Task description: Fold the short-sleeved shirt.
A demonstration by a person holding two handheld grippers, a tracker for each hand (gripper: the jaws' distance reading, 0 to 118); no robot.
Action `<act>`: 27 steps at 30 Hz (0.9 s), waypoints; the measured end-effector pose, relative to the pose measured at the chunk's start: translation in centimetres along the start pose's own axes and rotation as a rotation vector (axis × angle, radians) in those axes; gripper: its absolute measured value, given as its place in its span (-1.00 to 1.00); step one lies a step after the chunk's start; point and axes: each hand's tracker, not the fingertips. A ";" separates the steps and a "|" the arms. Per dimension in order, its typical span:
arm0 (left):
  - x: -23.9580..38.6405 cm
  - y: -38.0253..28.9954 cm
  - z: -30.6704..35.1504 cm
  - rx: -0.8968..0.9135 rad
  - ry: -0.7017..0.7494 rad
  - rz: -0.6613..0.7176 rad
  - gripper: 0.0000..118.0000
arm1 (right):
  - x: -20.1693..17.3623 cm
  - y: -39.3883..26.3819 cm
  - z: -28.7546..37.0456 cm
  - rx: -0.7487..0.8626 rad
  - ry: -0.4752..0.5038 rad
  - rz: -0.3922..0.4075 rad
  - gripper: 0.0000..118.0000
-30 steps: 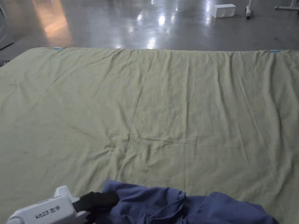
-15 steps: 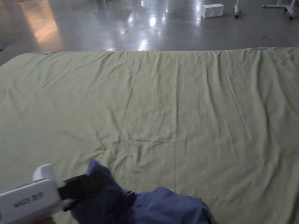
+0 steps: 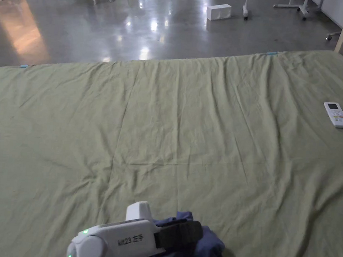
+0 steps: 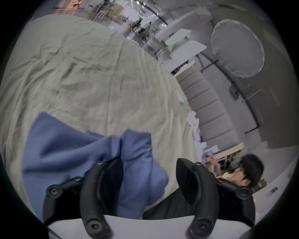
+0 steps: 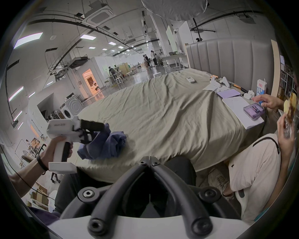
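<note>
— Where's the shirt sitting on your feed?

— I've got the blue shirt (image 3: 206, 248) bunched in a heap at the near edge of the bed (image 3: 166, 134), on the green sheet. My left claw (image 4: 145, 174) is right over it — in the left gripper view its jaws stand wide apart, cloth lying against the inner face of one jaw and the other jaw clear of it.

— So no clamp on it?

— None that I can see; only one jaw meets the fabric. From the right gripper view the left claw (image 5: 92, 129) sits at the top of the heap, held in a hand (image 5: 56, 148).

— And your right claw?

— The right claw (image 5: 148, 159) has its jaws pressed together at the tips, nothing between them, hanging off the near side of the bed. A white remote (image 3: 336, 114) lies well apart from the shirt, far right on the sheet.
</note>
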 end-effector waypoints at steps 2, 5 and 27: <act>-0.4 0.5 1.8 0.075 0.026 -0.009 0.18 | 0.2 0.0 -0.1 0.000 0.005 -0.013 -1.00; -1.8 1.0 3.3 0.110 0.099 0.066 0.08 | 0.1 0.4 -0.2 0.004 0.012 -0.010 -1.00; 0.7 -3.2 -4.3 -0.079 0.032 0.006 -1.00 | -3.3 1.0 -3.1 -0.077 0.125 0.072 -1.00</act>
